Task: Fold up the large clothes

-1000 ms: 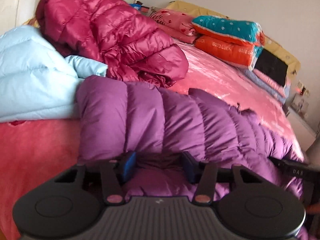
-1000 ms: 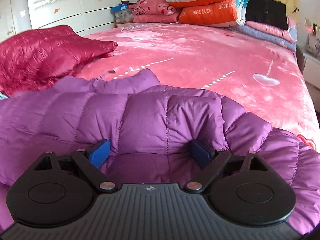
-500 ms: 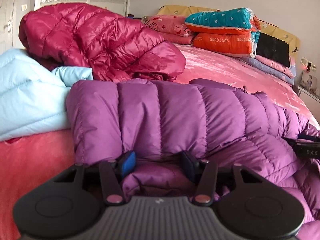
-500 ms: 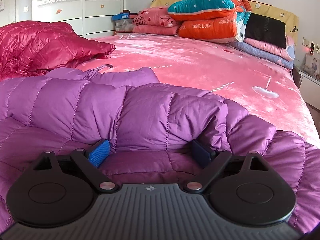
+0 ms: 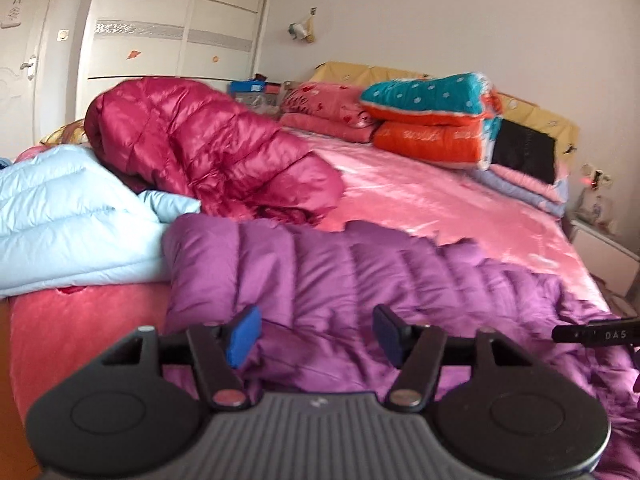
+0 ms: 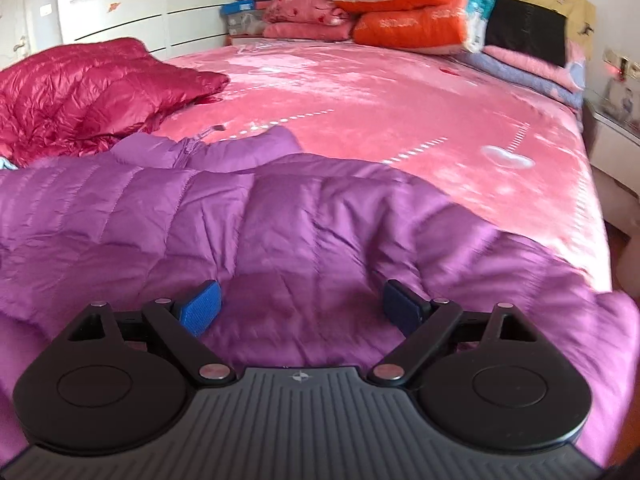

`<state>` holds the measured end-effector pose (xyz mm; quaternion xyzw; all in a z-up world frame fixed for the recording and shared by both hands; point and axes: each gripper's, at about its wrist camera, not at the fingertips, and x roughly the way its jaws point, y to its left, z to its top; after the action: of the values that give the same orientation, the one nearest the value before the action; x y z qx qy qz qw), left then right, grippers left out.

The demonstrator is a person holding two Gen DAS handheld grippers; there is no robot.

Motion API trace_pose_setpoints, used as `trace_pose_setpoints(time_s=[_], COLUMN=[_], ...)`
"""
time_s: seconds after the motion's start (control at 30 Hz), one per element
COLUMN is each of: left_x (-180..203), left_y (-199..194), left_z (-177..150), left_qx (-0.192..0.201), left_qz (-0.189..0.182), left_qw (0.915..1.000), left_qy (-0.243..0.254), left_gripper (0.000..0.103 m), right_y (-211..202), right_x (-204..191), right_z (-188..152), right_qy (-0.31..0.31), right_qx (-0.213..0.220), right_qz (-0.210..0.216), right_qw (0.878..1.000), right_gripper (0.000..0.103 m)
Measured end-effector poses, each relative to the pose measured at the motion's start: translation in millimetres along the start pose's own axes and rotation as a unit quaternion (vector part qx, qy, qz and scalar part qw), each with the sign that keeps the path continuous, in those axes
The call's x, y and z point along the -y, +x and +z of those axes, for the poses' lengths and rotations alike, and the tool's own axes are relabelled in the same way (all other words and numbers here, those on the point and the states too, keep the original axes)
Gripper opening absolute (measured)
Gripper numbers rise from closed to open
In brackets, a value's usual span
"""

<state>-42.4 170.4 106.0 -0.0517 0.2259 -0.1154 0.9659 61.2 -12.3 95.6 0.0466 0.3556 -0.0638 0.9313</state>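
Left wrist view: three jackets, one bed.

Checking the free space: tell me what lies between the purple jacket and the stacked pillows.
Only bare pink bedspread lies between the purple jacket and the pillows, clearest in the right wrist view.

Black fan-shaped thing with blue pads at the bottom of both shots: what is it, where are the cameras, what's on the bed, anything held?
That is a hand-held gripper; a person carries one in each hand. Each has a fisheye camera looking forward along its fingers, so one picture is the left view, the other the right.

The left tongs are opening, and the right tongs stand wide. Neither pinches anything; both sit above the purple down jacket, which lies on the pink bed.

Also there: a crimson puffer jacket, a light blue one, and stacked pillows and quilts by the headboard.
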Motion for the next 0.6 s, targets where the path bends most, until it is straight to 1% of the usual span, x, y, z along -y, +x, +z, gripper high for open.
trace_pose_setpoints(time_s=[0.1, 0.2, 0.37, 0.43, 0.5, 0.6], left_x=[15, 31, 54, 64, 73, 87], left_y=[-22, -44, -70, -80, -89, -105], left_z=[1, 1, -5, -8, -11, -12], left_qx=[0.005, 0.011, 0.004, -0.001, -0.004, -0.004], left_qz=[-0.018, -0.034, -0.054, -0.060, -0.067, -0.075], left_qw=[0.9996, 0.9987, 0.9969, 0.9956, 0.9943, 0.9922], left_qy=[0.019, 0.036, 0.057, 0.071, 0.082, 0.099], left_gripper=[0.067, 0.072, 0.073, 0.073, 0.073, 0.075], right_y=[-25, -54, -90, -104, -115, -131], right_x=[18, 41, 64, 75, 87, 110], right_z=[-14, -33, -55, -65, -73, -86], right_qy=[0.038, 0.090, 0.147, 0.166, 0.189, 0.231], right_qx=[-0.006, 0.009, 0.028, 0.041, 0.043, 0.050], right_qz=[-0.006, 0.021, 0.030, 0.033, 0.034, 0.040], right_qw=[0.999, 0.996, 0.988, 0.985, 0.980, 0.971], right_gripper=[0.103, 0.103, 0.103, 0.103, 0.103, 0.103])
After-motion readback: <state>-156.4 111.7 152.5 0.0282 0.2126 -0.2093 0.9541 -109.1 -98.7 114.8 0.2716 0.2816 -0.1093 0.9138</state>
